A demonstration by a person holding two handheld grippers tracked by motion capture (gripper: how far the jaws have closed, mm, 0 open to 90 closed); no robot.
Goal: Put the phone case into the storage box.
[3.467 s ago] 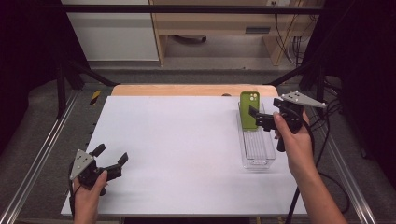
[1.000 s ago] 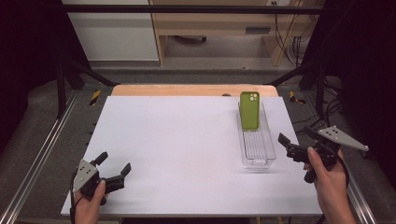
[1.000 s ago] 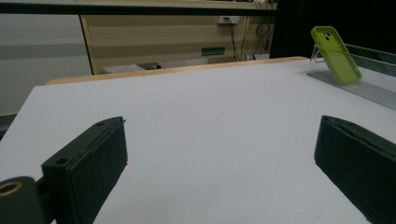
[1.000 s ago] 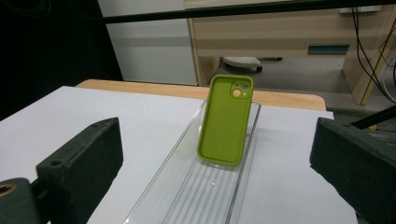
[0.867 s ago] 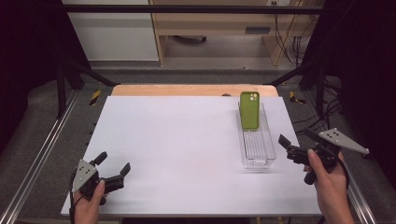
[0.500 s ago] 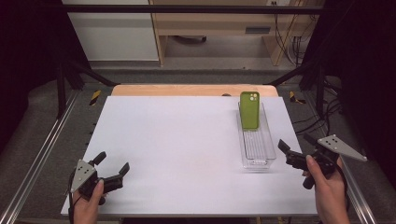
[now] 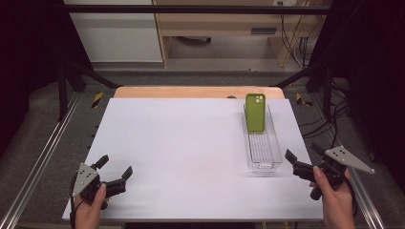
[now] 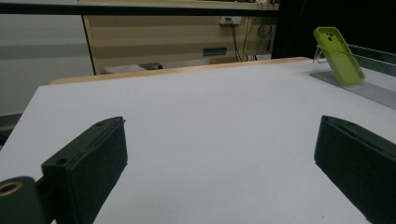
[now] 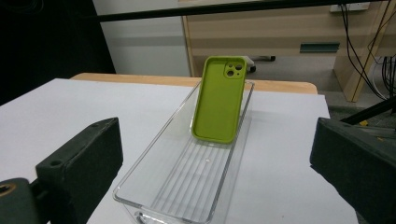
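Both hand-held grippers are released and hold nothing. The green phone case (image 9: 219, 98) leans in the clear tray (image 9: 154, 184) ahead of the right hand-held gripper (image 7: 305, 160), well apart from the left hand-held gripper (image 7: 114, 167).

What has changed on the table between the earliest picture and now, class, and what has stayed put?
The right gripper let go of the green phone case and drew back toward the person, off the near right edge of the table, jaws open and empty. The case leans against the far end of the clear tray. The left gripper stayed open at the near left corner, shifting only slightly.
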